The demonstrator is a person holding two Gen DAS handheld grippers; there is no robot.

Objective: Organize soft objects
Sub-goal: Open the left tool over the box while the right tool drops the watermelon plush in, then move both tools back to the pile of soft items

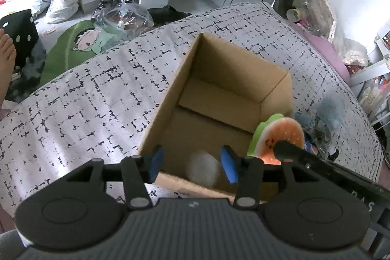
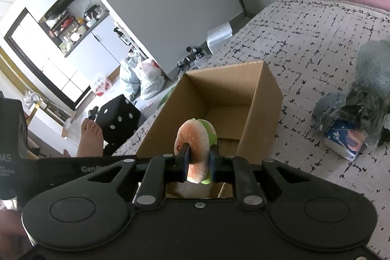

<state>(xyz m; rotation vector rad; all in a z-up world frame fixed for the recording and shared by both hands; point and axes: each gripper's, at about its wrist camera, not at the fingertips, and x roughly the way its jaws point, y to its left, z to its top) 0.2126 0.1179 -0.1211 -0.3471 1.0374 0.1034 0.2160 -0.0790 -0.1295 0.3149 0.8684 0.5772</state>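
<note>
- Right gripper: jaws clamped on watermelon plush, held over near rim of cardboard box
- Left gripper: jaws wide, nothing between, above white pompom in box's near corner
- Box floor beyond pompom bare
- Grey fluffy toys on bedspread beside box

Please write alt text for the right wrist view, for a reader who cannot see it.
The right gripper is shut on a watermelon plush, held over the near edge of an open box on a patterned bed. Grey-blue fluffy toys lie to the box's right.
</note>
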